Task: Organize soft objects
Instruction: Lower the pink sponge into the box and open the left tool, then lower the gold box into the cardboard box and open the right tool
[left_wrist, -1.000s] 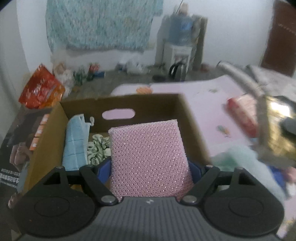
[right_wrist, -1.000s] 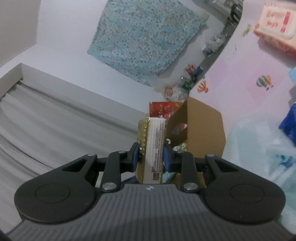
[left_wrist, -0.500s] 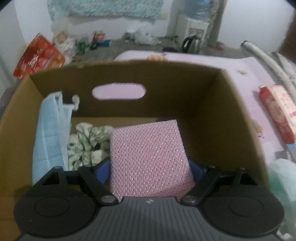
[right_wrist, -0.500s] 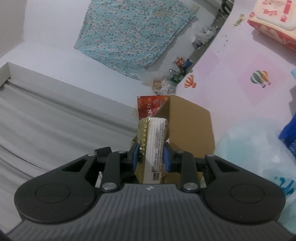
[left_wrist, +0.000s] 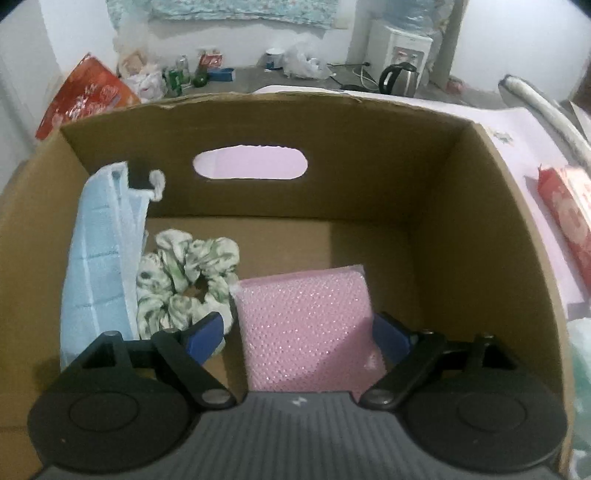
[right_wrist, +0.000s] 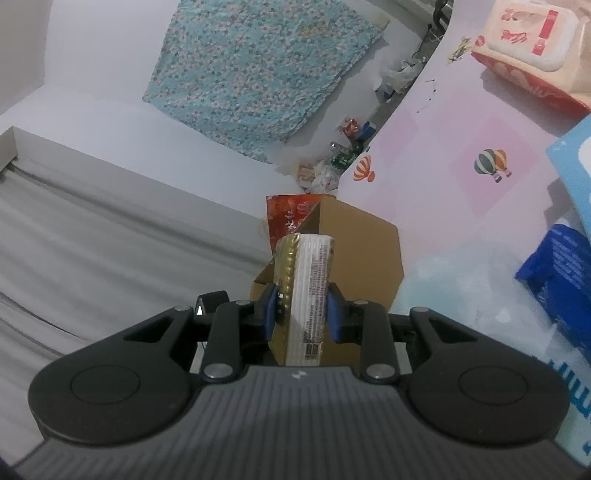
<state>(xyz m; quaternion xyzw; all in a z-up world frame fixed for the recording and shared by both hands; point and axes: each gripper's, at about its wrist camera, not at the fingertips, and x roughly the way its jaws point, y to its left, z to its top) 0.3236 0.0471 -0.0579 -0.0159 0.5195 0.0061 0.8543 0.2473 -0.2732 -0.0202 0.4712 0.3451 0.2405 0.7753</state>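
Observation:
My left gripper (left_wrist: 301, 334) is open inside the cardboard box (left_wrist: 476, 206). The pink dotted sponge (left_wrist: 308, 330) lies between its spread fingers on the box floor; a gap shows beside the left finger. A green-white scrunchie (left_wrist: 184, 278) and a light blue cloth (left_wrist: 101, 258) lie at the box's left side. My right gripper (right_wrist: 301, 314) is shut on a gold and white packet (right_wrist: 306, 295), held in the air with the box (right_wrist: 362, 254) beyond it.
A red tissue pack (left_wrist: 565, 210) lies on the pink mat right of the box. In the right wrist view a wet-wipes pack (right_wrist: 532, 48), a blue package (right_wrist: 554, 273) and a pale green cloth (right_wrist: 461, 280) lie on the mat. A kettle (left_wrist: 400, 77) stands behind.
My left gripper went down into the box with the pink sponge and opened; the sponge now rests on the box floor. My right gripper keeps hold of the packet, shifted slightly.

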